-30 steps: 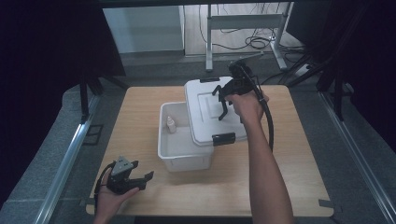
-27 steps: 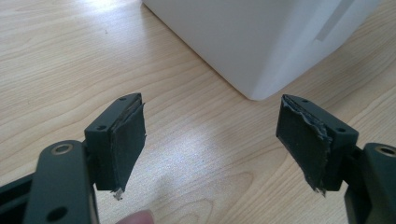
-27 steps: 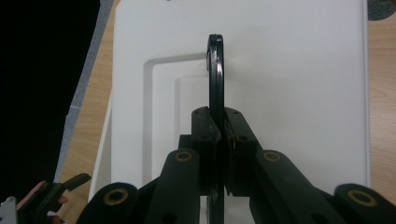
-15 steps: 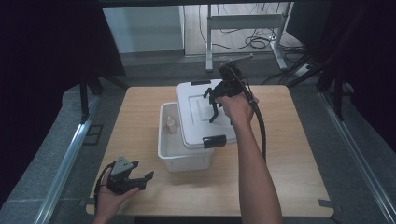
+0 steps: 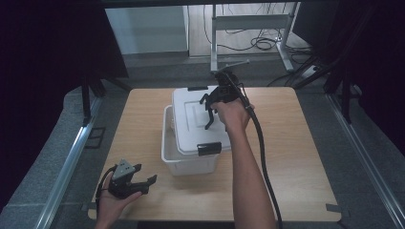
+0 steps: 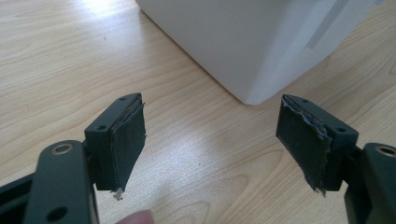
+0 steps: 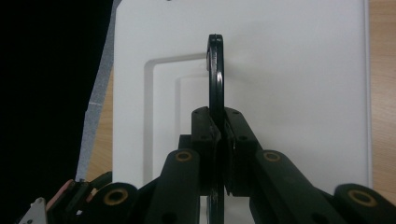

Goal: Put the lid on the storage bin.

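Note:
A white plastic box (image 5: 187, 161) stands mid-table, and its white lid (image 5: 193, 125) lies over most of it, leaving a narrow strip uncovered at the left. My right gripper (image 5: 209, 109) is shut on the lid's thin black handle (image 7: 215, 70), which stands on edge between the pads above the lid (image 7: 289, 74). A black clip (image 5: 209, 149) hangs at the lid's near edge. My left gripper (image 5: 137, 184) rests in the hand at the table's front left, open with nothing between its pads (image 6: 128, 135). A corner of the box (image 6: 243, 46) lies just beyond that left gripper (image 6: 210, 140).
The wooden table (image 5: 296, 157) has bare room to the right of the box and along its front. The right gripper's cable (image 5: 265, 157) trails back along the forearm. Dark curtains and metal rails border both sides of the table.
The right gripper has carried the lid leftward by its handle, so the lid now covers most of the box and hides its inside. The left gripper has stayed put.

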The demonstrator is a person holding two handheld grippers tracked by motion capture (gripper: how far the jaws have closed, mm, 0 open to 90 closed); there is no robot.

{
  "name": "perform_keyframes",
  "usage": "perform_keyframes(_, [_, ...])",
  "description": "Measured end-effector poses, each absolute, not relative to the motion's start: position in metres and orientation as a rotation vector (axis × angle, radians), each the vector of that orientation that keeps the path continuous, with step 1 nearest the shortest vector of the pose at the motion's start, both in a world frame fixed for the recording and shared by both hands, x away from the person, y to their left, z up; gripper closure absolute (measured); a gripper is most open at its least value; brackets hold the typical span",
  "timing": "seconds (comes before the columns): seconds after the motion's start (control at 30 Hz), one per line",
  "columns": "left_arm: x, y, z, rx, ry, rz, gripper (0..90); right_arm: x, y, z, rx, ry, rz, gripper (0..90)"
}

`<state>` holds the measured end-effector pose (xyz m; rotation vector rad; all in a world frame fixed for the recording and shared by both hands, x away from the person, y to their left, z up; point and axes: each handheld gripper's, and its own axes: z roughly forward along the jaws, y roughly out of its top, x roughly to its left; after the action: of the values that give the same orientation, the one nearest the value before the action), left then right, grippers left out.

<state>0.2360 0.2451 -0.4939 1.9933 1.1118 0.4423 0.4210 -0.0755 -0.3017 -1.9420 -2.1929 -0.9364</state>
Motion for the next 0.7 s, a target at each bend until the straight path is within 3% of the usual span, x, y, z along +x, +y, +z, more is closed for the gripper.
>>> perform_keyframes(0.7, [0.236, 0.246, -0.494, 1.986, 1.111, 0.438, 24.1, 0.42, -0.043, -0.326, -1.947, -2.147, -0.882, 85.1])
